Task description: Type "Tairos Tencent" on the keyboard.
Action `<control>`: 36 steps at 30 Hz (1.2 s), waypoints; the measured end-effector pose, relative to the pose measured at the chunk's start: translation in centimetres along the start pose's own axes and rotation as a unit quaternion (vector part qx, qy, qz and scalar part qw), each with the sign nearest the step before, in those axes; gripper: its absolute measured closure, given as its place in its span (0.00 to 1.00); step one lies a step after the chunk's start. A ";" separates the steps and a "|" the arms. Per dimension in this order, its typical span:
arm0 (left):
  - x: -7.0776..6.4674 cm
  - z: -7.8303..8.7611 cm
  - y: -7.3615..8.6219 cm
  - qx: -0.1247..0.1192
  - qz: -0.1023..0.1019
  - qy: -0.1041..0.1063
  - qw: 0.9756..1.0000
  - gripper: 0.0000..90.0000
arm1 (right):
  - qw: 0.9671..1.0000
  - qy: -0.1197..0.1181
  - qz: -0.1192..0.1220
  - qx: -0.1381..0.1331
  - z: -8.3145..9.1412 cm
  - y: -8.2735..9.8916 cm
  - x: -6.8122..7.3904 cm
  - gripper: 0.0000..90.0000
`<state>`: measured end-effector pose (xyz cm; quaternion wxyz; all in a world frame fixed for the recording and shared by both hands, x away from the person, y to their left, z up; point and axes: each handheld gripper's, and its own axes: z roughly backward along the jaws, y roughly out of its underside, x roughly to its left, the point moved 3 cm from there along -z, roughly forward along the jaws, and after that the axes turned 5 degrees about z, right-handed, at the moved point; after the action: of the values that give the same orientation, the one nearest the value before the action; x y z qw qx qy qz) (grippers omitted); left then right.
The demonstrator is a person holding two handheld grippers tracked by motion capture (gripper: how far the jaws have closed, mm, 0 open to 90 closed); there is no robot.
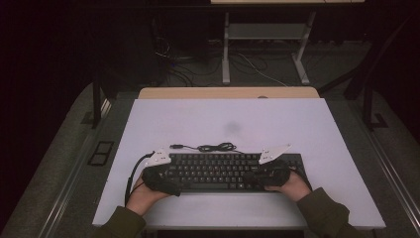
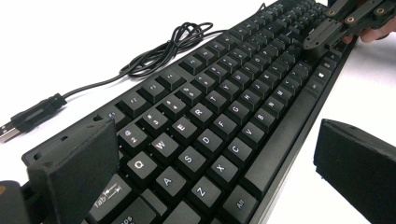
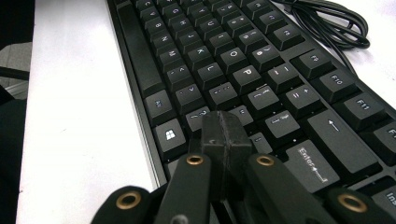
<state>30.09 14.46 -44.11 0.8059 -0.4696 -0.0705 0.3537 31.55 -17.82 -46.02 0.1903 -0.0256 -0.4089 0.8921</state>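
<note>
In the high view the keyboard [image 1: 218, 171] has both ends covered by the grippers and hands, and its key legends are too small to read. The person's sleeves are cut off by the bottom edge. In the left gripper view the plug [image 2: 9, 128] of the cable [image 2: 154, 53] runs off the left edge, and the keyboard's near corner lies behind the pad [image 2: 74, 170]. In the right gripper view the closed right gripper [image 3: 226, 140] hides the keys beneath it, and the cable's loop is cut by the top edge.

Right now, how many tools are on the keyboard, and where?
2. The left tool is at the keyboard's left end, open across its corner. The right tool is shut over the keys near the right end.
</note>
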 end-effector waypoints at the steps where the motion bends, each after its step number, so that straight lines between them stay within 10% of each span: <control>1: 0.0 0.0 -0.1 0.000 -0.001 0.001 1.000 0.00 | 1.000 0.000 0.000 0.000 0.0 0.0 0.0 0.99; 36: -0.5 -2.3 -2.4 -0.011 0.004 0.022 1.000 0.06 | 1.000 -0.001 -0.003 -0.001 0.0 0.0 0.0 0.99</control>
<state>31.95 11.73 -43.37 0.8005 -0.4865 -0.0550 0.3456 31.55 -17.84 -46.05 0.1922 -0.0240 -0.4100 0.8913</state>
